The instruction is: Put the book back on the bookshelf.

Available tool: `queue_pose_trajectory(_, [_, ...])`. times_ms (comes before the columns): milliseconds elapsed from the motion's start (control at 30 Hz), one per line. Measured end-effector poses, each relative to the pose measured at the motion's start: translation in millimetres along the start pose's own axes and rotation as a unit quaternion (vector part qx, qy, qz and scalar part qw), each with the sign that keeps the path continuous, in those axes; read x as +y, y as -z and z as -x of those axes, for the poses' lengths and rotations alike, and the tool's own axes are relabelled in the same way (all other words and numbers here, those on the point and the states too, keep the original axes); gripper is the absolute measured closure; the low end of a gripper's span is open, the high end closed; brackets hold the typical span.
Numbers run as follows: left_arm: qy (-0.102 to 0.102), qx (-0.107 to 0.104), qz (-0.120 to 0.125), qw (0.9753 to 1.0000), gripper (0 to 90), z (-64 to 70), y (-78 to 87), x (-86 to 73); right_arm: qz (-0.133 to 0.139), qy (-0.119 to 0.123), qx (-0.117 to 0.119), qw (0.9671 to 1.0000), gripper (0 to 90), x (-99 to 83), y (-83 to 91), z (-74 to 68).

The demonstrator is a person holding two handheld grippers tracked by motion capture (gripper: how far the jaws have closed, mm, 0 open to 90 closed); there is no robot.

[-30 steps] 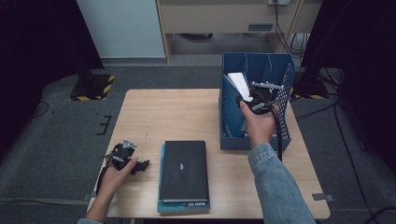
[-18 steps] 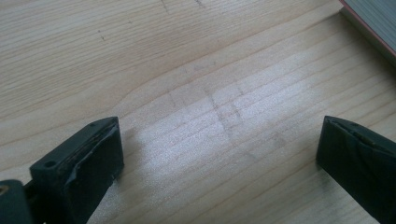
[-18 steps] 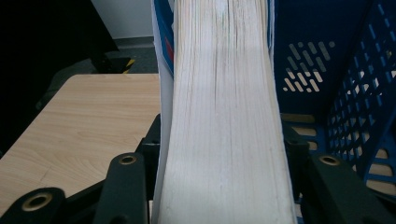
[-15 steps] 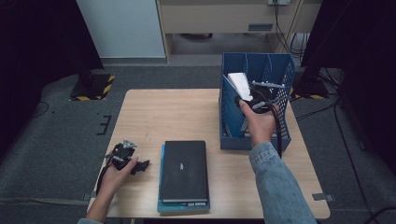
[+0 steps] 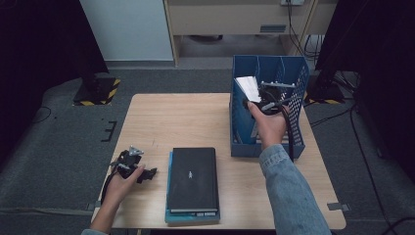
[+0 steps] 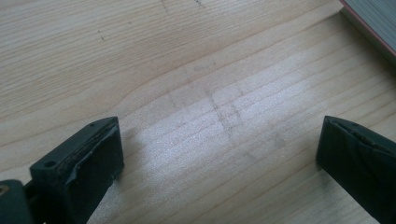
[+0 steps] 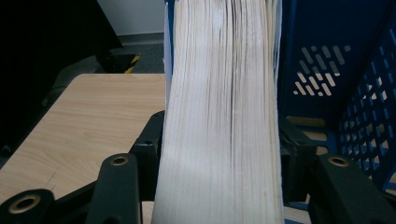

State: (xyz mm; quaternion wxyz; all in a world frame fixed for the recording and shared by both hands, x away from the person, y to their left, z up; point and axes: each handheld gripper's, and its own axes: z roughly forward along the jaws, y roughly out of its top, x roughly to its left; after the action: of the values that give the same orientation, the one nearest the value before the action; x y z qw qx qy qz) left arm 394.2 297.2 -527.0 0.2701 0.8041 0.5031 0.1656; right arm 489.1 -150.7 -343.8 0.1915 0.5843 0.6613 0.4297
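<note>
- Grey carpet surrounds the wooden table [image 5: 186, 122], with a pale cabinet behind it.
- We hold the right gripper [image 5: 266, 98] over the blue file rack [image 5: 293, 142] at the table's right side, its jaws clamped on a book [image 5: 247, 87].
- From the right gripper view, the book's [image 7: 224, 116] page edges stand upright between the two jaws, with the rack's perforated blue wall [image 7: 336, 93] just to their right.
- Our left gripper [image 5: 131, 165] rests low at the table's front left corner, jaws spread wide over bare wood and holding nothing.
- Just beside it lies a black book [image 5: 192, 178] stacked on a blue one [image 5: 192, 218].
</note>
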Motion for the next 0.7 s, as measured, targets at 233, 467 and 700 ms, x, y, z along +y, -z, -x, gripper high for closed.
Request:
queue_pose_trajectory(233, [-0.001, -0.001, 0.000, 1.0000, 0.0, 0.5, -0.4, 0.5, -0.002, -0.003, 0.002, 1.0000, 52.7, 1.3, 0.9, 4.2])
queue_pose_trajectory(467, [-0.001, -0.001, 0.000, 1.0000, 0.0, 0.9, -0.8, 0.9, -0.008, 0.012, -0.016, 0.9998, 58.0, 4.0, 1.8, 1.4])
queue_pose_trajectory(700, [-0.002, -0.001, 0.000, 1.0000, 0.0, 0.8, -0.7, 0.8, -0.004, 0.009, -0.022, 0.9997, 59.1, 5.8, 1.7, 1.9])
